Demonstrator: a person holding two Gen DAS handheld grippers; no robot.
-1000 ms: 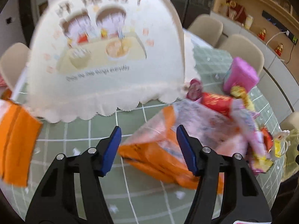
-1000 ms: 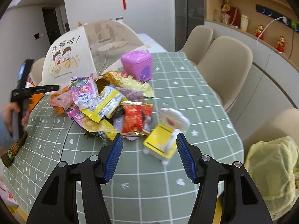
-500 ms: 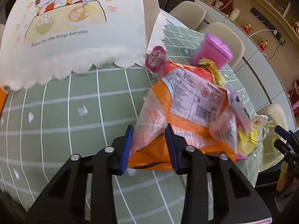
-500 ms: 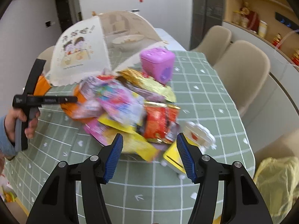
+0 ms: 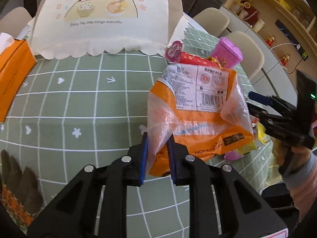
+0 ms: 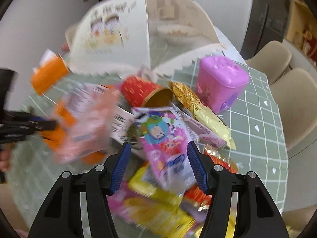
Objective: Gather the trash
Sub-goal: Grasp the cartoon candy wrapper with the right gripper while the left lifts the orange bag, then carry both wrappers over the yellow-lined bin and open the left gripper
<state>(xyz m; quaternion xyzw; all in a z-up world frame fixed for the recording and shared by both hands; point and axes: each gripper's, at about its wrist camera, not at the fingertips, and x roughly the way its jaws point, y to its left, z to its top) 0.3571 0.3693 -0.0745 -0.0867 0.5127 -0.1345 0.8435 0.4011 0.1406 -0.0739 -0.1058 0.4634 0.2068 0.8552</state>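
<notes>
A heap of snack wrappers lies on the green checked table [image 5: 79, 103]. My left gripper [image 5: 157, 138] has its jaws closing, and the pads pinch the clear corner of an orange snack bag [image 5: 204, 123] whose label faces me. The bag looks blurred in the right wrist view. My right gripper [image 6: 158, 154] is open and hangs low over the heap. A pink cartoon wrapper [image 6: 168, 148] shows between its fingers, apart from the pads. Around it lie a red tube [image 6: 142, 92], a gold wrapper [image 6: 198, 107] and a yellow wrapper [image 6: 158, 208].
A white mesh food cover [image 5: 103, 15] stands behind the heap. An orange tissue box [image 5: 13, 75] sits at the table's left. A pink lidded box [image 6: 221, 81] stands right of the heap. Beige chairs [image 6: 293, 107] line the far side. A person's hand [image 5: 295, 154] holds the right gripper.
My left gripper has closed from wide open onto the orange bag's corner. My right gripper swung left and down from the yellow toy to over the wrapper heap.
</notes>
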